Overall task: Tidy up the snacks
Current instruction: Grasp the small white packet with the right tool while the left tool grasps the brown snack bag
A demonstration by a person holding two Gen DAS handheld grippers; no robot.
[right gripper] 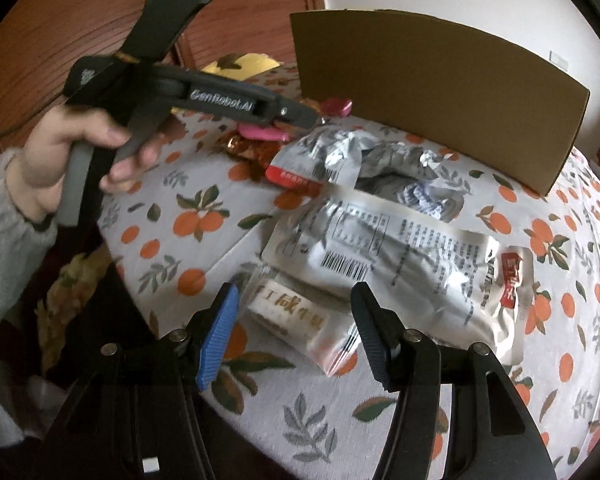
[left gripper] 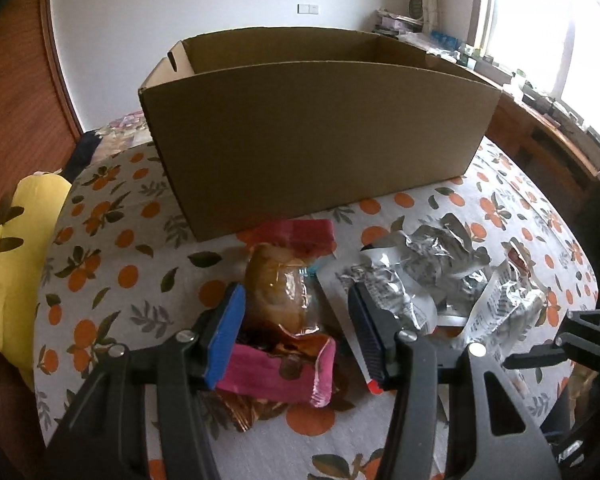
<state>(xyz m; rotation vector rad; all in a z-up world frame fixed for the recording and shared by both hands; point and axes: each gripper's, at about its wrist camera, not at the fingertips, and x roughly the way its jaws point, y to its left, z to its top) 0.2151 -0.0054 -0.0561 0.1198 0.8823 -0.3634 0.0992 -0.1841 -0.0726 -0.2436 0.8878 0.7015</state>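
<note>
In the left wrist view, the left tool (left gripper: 296, 320) hangs over a clear-wrapped brown snack (left gripper: 278, 292) with its jaws standing apart on either side, pads not pressing, so the step in hand looks like the approach to a first pick. Pink packets (left gripper: 278, 376) lie under and just beside it, which could get caught in the closing. The open cardboard box (left gripper: 308, 140) stands just behind on the desk (left gripper: 112, 264), apparently the destination. In the right wrist view, the right tool (right gripper: 296, 320) sits likewise open around a small cream-labelled packet (right gripper: 296, 320), which is partly tucked under a large silver pouch (right gripper: 400, 256). The next move calls for lowering and closing without pinching the pouch's edge. The left hand (right gripper: 72, 152) grips its tool's handle nearby.
</note>
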